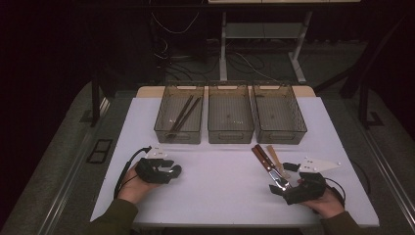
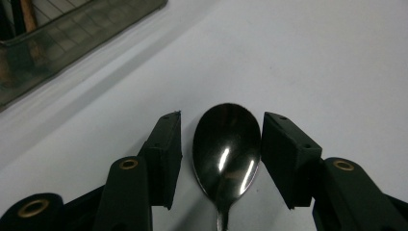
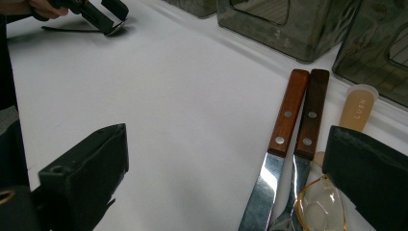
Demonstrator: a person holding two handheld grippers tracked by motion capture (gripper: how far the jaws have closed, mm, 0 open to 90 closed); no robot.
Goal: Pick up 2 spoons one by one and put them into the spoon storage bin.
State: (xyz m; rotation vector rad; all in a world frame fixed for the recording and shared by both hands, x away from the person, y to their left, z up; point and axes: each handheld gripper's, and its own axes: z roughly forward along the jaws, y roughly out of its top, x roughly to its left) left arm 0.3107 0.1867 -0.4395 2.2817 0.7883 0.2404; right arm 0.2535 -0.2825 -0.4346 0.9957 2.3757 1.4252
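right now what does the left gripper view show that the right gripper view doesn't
Left gripper view alone: the spoon bowl close up, lying between the left claw jaws, small gaps either side, and dark sticks in a bin.

Right gripper view alone: two wooden-handled knives, a clear amber spoon and the open right claw.

Both: the white table, grey bins, and the metal spoon at the left claw.

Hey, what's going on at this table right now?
A person is working on cutlery on a white table with a tool in each hand. The left tool has its jaws around a metal spoon lying on the table, pads not pressing it. The right tool sits open beside two wooden-handled knives and a plastic spoon. Three bins stand behind; the left one holds chopsticks.
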